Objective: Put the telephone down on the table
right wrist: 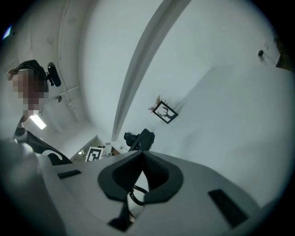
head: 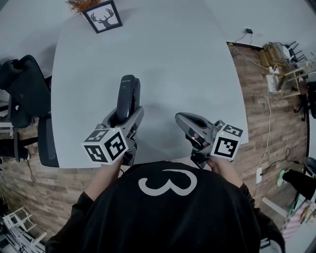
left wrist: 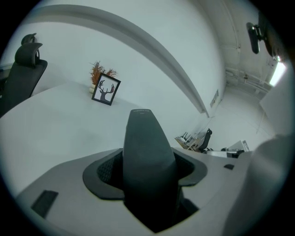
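Observation:
A dark grey telephone handset is clamped lengthwise in my left gripper, its far end pointing away over the near part of the pale table. In the left gripper view the handset fills the space between the jaws, and both pads press on its sides. My right gripper hovers to the right near the table's front edge, jaws shut with nothing held. In the right gripper view the pads meet, a dark coiled cord shows behind them, and the handset appears beyond.
A framed deer picture stands at the table's far left with a dried plant behind it. Black office chairs stand left of the table. Cables and clutter lie on the wooden floor at right.

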Available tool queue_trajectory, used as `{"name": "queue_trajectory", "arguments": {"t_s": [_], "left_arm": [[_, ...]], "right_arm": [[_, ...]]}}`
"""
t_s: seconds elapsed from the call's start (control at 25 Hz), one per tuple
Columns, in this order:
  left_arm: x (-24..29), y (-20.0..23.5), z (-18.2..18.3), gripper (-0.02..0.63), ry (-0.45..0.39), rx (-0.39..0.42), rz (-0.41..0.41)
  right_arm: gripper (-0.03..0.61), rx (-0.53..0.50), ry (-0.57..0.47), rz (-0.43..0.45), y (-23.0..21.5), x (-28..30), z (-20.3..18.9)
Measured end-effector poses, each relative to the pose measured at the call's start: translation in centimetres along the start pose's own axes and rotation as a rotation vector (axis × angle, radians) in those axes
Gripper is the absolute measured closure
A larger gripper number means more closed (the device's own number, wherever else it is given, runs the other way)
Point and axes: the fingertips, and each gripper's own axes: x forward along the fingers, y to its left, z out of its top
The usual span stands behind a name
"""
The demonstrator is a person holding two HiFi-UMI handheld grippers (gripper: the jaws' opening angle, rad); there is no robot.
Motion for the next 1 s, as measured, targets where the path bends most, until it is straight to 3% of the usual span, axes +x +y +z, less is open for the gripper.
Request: {"name": "queue_trajectory", "arguments": {"t_s": [0.32, 1.0], "left_arm": [[3.8, 3.6, -1.0, 0.31, 0.016, 0.039, 0.054], [7.9, 5.2, -4.7, 0.31, 0.115, 0.115, 0.131]], "right_arm": [[0.571, 0.031, 0.019, -0.046, -1.9, 1.4, -0.5], [0.571, 0.087, 0.024, -0.086, -3.8, 0.9, -1.9]]}}
